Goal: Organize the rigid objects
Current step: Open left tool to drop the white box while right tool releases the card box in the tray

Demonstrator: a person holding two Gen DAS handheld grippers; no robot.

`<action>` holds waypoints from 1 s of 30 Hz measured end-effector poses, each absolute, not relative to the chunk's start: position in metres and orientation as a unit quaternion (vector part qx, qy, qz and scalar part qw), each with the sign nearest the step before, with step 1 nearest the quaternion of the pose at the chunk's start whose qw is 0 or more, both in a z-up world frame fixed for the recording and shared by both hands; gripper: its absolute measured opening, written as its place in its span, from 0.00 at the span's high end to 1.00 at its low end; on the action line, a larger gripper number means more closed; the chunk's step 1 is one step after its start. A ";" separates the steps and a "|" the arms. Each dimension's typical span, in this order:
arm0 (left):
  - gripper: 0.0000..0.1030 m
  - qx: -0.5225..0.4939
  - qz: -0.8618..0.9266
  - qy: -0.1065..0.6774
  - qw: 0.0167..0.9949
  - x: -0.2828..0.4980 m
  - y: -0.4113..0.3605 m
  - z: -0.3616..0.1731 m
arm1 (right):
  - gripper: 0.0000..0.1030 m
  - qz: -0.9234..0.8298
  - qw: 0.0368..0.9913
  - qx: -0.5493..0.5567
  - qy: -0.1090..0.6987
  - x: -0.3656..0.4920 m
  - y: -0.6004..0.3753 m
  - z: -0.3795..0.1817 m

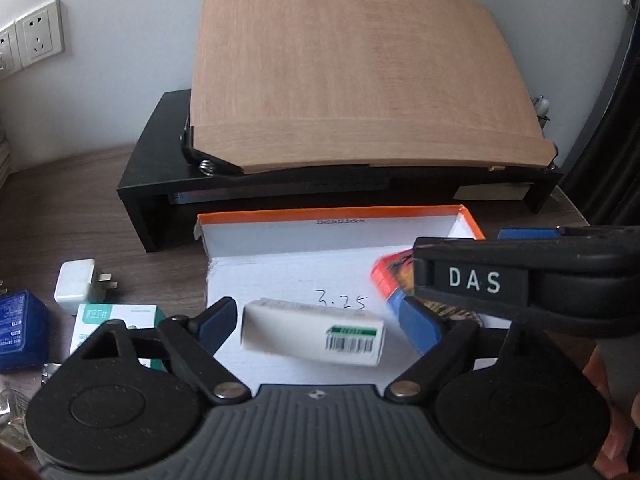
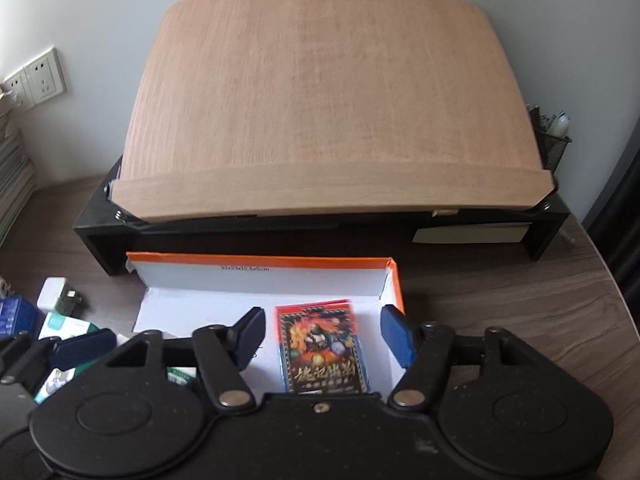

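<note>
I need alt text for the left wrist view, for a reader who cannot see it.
The open left gripper hovers over a shallow white box with an orange rim, a small white carton lying between its fingers, untouched. The right gripper reaches in beside a colourful card pack; a wooden board stands behind.

We see a tilted wooden board [image 2: 332, 100] resting on a black desk riser [image 1: 160, 184], which stands on a dark wood-grain desk [image 2: 500, 312] against a white wall [image 1: 120, 40]. We make out white wall sockets [image 1: 40, 34] to the left. A black mesh pen holder [image 2: 554, 148] stands just beside the board's right edge. Stacked papers [image 2: 14, 176] sit at the far left edge.
</note>
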State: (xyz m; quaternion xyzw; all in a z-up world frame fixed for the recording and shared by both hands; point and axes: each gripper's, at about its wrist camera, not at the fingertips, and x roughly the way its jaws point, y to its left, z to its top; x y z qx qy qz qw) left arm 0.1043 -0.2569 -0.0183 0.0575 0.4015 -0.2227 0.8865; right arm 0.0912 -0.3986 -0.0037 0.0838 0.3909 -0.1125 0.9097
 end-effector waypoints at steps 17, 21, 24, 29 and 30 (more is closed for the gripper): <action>0.05 0.046 -0.214 0.408 0.886 0.057 -0.191 0.005 | 0.22 -0.123 0.920 0.108 0.357 0.011 -0.362 0.023; 0.05 0.047 -0.208 0.413 0.885 0.048 -0.173 0.007 | 0.22 -0.118 0.916 0.112 0.366 0.000 -0.343 0.020; 0.05 0.047 -0.206 0.409 0.887 0.041 -0.161 0.010 | 0.22 -0.114 0.917 0.118 0.365 -0.008 -0.331 0.022; 0.05 0.042 -0.202 0.408 0.889 0.032 -0.141 0.012 | 0.22 -0.107 0.919 0.110 0.364 -0.016 -0.312 0.026; 0.05 0.041 -0.201 0.407 0.890 0.030 -0.137 0.012 | 0.22 -0.106 0.919 0.108 0.363 -0.018 -0.307 0.027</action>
